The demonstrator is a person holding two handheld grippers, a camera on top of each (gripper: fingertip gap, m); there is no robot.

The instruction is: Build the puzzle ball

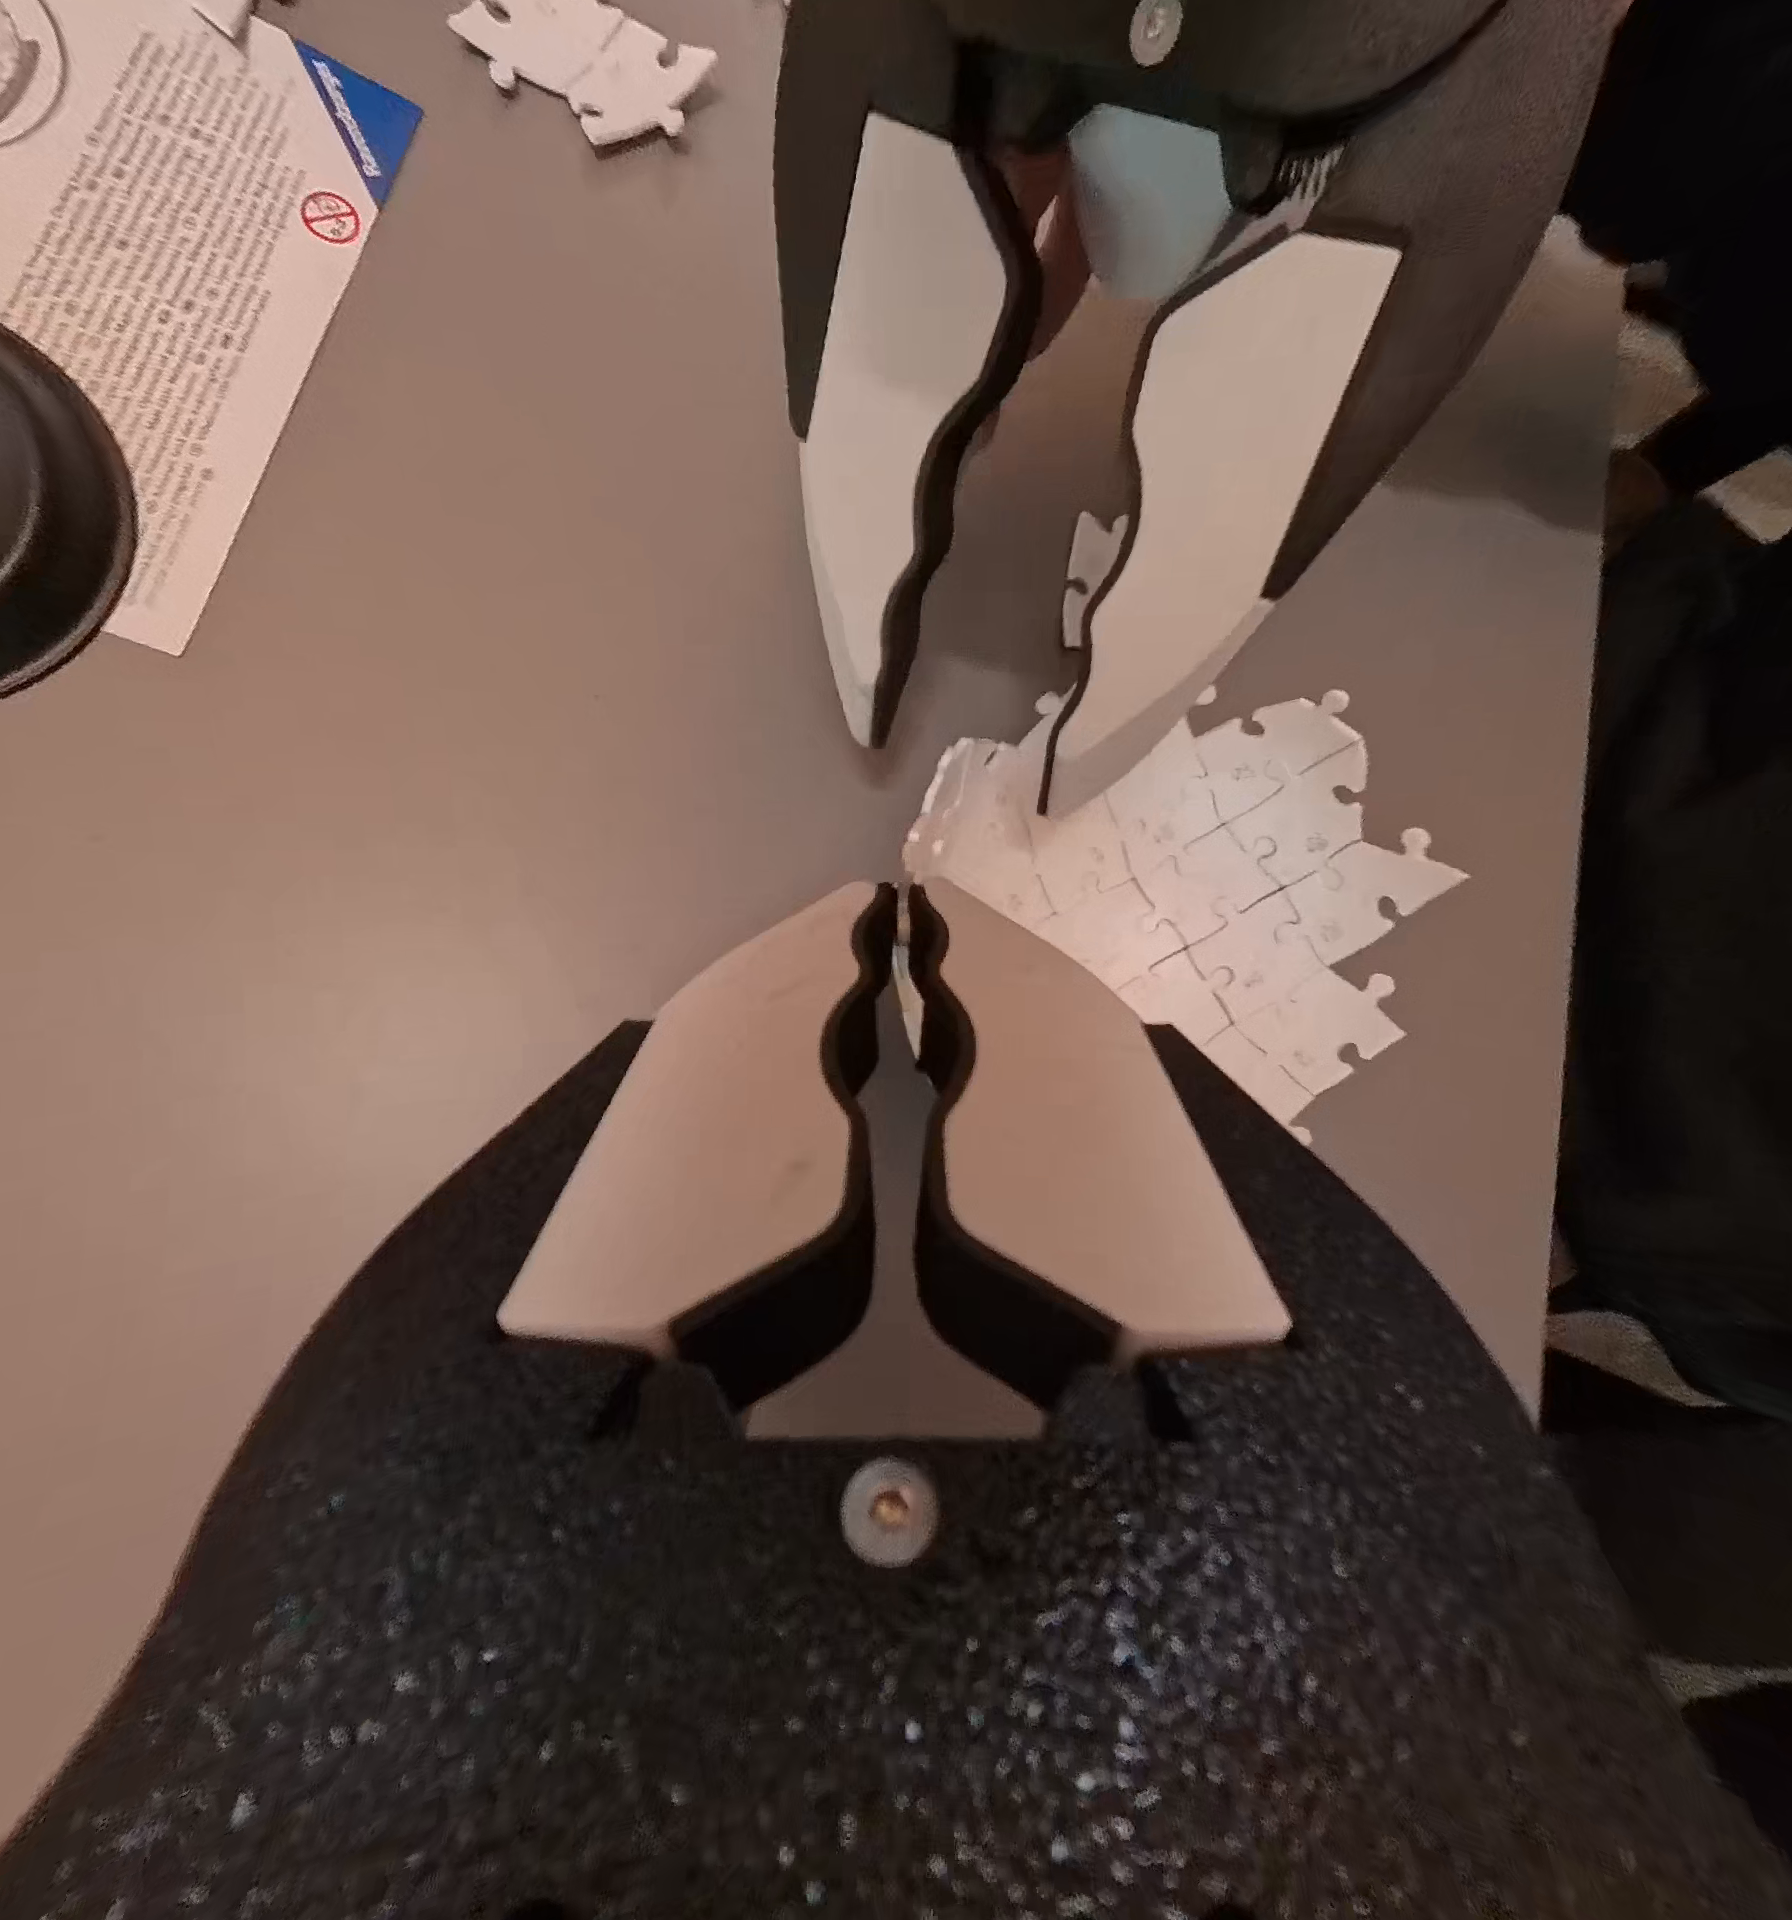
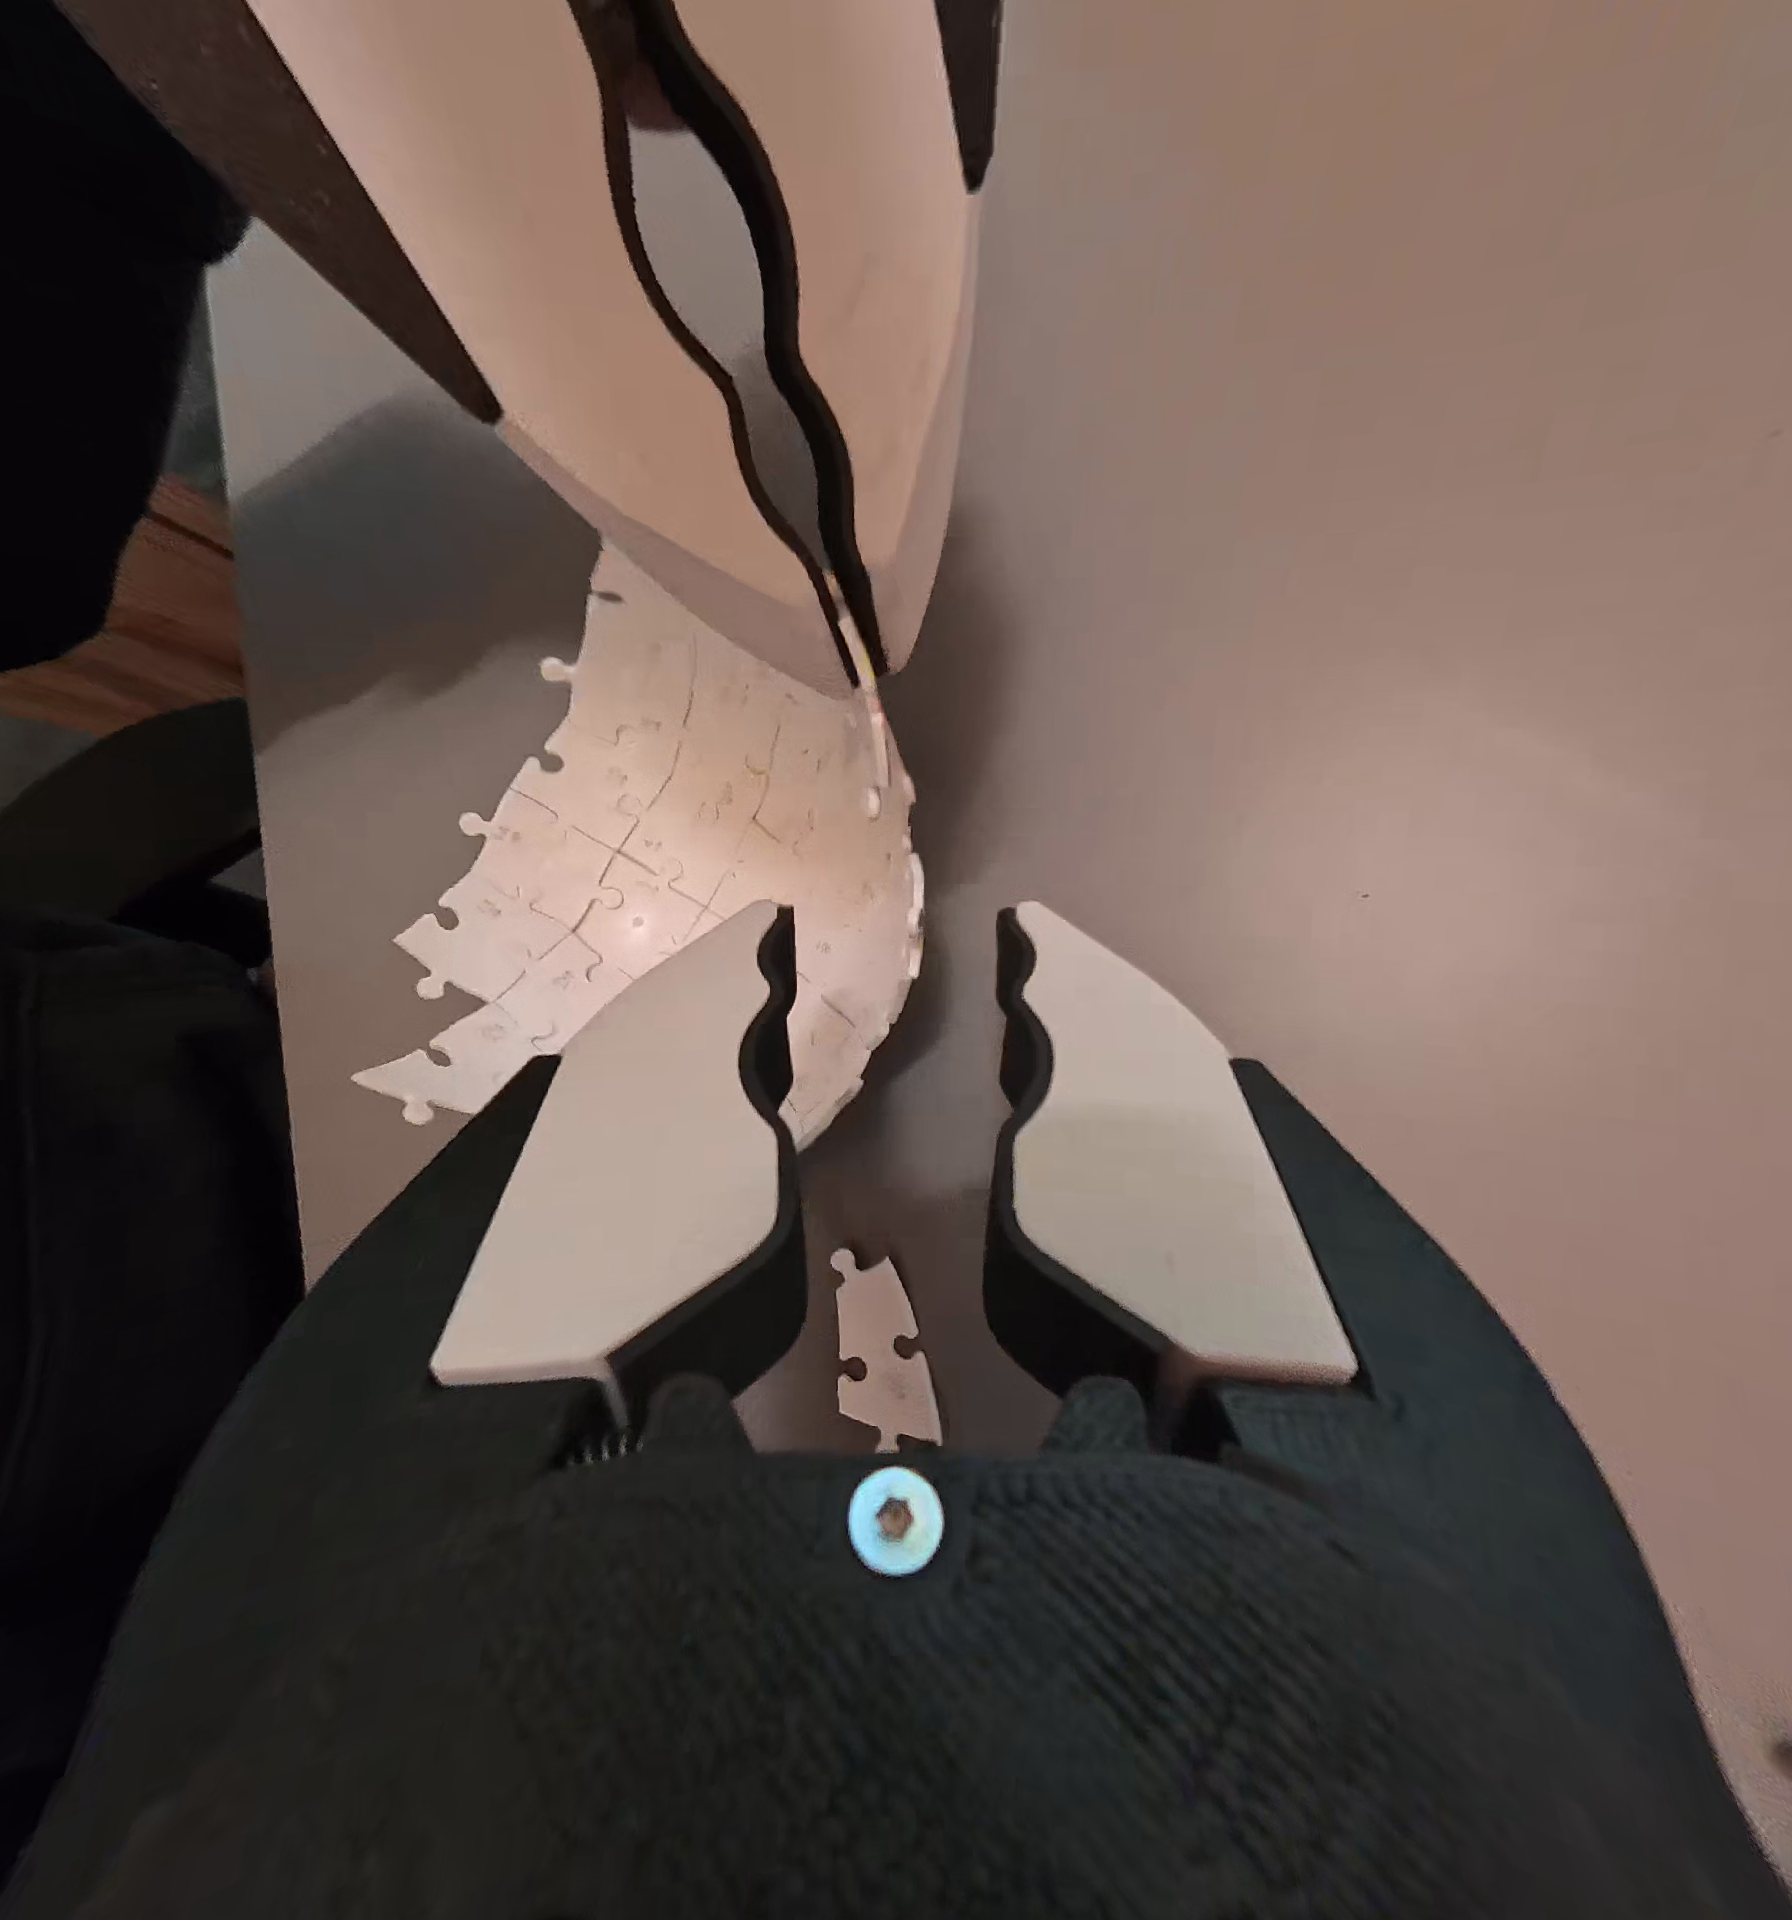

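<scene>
A: How many grippers, and what is each doing?

B: Two. The left gripper [image 1: 897,904] has its jaws pinched together on the edge of the curved puzzle section [image 1: 1235,904], a white shell of joined pieces held up just above the grey table [image 1: 507,727]. The right gripper [image 2: 897,925] has its jaws spread apart, with nothing between them; one fingertip [image 2: 767,935] is right beside the section's rim.

A: Any other puzzle parts?

B: Two more that I can count: a small strip of pieces [image 2: 887,1361] lying flat on the table below the right gripper, and another white cluster [image 1: 585,68] at the far edge.

A: And around them?

B: One printed instruction sheet [image 1: 175,312] with a dark round stand [image 1: 9,499] partly on it. The table is plain and matte; the room beyond it is dim.
</scene>
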